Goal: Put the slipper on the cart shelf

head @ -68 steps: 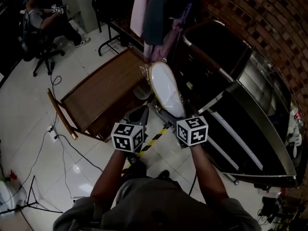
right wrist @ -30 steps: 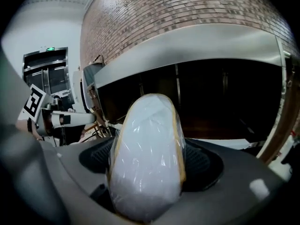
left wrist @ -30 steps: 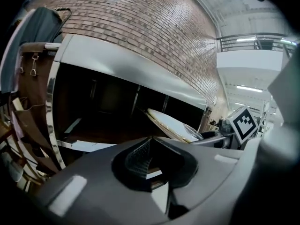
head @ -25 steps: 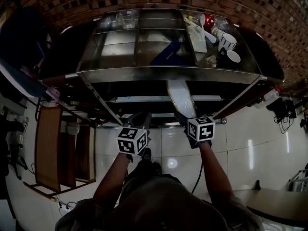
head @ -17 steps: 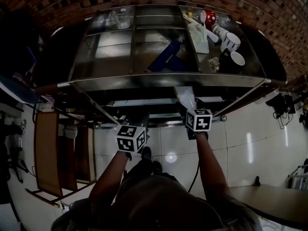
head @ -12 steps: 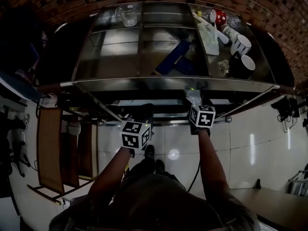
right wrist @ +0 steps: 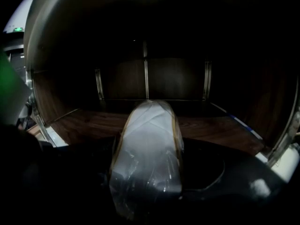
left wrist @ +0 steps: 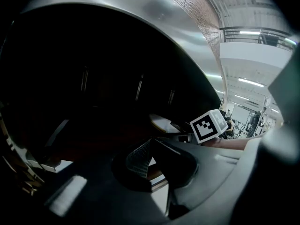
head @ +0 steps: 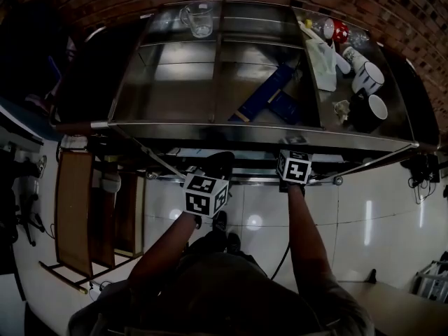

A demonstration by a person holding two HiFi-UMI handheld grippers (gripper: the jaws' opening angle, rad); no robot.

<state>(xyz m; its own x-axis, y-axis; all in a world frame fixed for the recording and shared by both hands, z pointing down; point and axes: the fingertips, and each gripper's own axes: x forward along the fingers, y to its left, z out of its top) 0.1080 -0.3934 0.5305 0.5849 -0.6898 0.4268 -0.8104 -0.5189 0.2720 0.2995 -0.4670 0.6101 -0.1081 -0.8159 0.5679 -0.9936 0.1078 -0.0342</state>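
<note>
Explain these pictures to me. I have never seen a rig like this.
No robot here: a person holds a two-jaw gripper in each hand, each bearing a black-and-white marker cube. The head view looks down from the person's head at a stainless steel cart; its top shelf carries a clear glass mug, a blue box and white mugs. The other two pictures come from cameras riding on the grippers. The right gripper grips a white slipper wrapped in clear plastic over the cart's wooden lower shelf. The left gripper shows too darkly to tell how its jaws stand.
</note>
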